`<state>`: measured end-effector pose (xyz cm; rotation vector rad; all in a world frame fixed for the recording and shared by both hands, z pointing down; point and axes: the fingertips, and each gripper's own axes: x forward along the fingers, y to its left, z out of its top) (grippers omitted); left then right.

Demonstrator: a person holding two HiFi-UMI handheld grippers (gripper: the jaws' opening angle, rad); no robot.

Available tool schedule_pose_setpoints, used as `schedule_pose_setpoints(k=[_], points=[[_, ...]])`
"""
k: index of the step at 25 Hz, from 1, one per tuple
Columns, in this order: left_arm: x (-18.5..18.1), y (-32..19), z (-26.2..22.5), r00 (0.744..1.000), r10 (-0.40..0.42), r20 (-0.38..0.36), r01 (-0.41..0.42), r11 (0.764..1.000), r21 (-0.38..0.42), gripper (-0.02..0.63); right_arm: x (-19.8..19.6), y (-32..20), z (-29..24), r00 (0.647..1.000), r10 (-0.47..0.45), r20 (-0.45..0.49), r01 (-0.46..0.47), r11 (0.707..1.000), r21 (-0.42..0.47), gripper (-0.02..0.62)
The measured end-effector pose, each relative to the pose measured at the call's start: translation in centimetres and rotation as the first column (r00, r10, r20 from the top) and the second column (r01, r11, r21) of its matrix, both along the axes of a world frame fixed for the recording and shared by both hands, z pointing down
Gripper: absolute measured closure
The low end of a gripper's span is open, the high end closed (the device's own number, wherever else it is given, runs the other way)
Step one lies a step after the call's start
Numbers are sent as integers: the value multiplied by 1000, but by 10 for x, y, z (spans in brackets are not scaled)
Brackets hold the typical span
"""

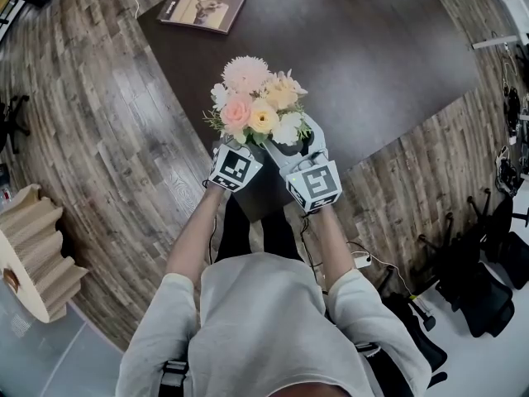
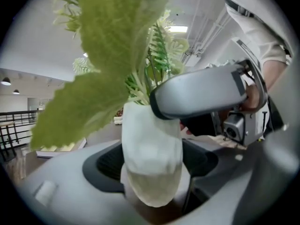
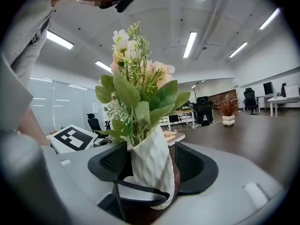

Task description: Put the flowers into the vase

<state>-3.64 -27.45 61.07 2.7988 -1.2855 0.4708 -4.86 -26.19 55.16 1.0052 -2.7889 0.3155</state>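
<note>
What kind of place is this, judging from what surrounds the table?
Probably an open-plan office: long strip lights run across the ceiling, white desks stand at the far side, and black office chairs stand on the floor near the dark table.

text: none legible | book (image 1: 202, 7) cover: print too small to read

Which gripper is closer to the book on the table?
Left. The left gripper is on the vase's left side, the side toward the book; the right gripper is on the vase's other side, farther away.
</note>
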Motion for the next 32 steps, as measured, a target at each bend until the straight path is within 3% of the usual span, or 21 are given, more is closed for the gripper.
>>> schedule_pose_setpoints(k=[16,23,32], points=[[-1,2,3,999,23,24,-23,1000,12,235,-8,-4,15,997,-39,-63,38,999,-15,270],[-1,5,2,999,37,-8,-37,999,3,179,-9,-4,19,997,-37,-66,35,999,-27,255],[-8,14,6,1000,26,-4,-26,1000,-13,169,-7,-5,18,998,-18,-68,16,999,-28,249]])
